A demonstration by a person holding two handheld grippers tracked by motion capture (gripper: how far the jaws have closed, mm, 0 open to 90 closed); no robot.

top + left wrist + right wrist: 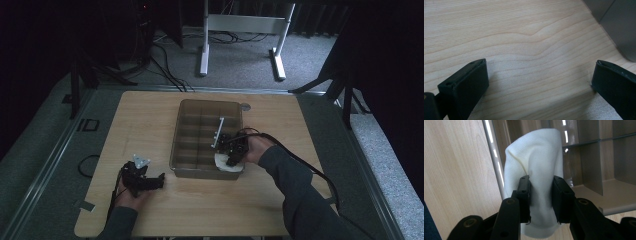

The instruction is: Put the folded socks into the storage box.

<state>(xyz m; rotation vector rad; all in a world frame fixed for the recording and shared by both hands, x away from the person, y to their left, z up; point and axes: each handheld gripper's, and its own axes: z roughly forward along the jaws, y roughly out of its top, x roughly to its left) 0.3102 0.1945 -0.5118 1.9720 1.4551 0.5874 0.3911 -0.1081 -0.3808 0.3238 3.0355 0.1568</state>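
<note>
The right tongs [541,195] pinch a white sock [535,160], a bundled knit cloth that bulges above and below the 2 black pads pressed into its sides. In the high view the right tongs [234,156] hold the sock [227,167] at the near right corner of a clear grey divided bin [186,145], which stands at the middle of the worktop [145,120]. The sock lies over the bin's near rim, just beside its right wall. The right gripper view shows the bin's dividers [596,157] behind the sock and its pale rim running along the sock's left side. A small white strip [218,132] leans upright against a divider inside the bin, just beyond the right hand [257,147].

The left tongs [159,181] rest near the worktop's near left corner, well apart from the bin's left wall, with a grey 3-cornered plate [141,161] on top. In the left gripper view the left tongs [539,82] are spread wide over bare wood grain, nothing between the 2 pads, and a corner of the bin [619,25] shows at the upper right.
</note>
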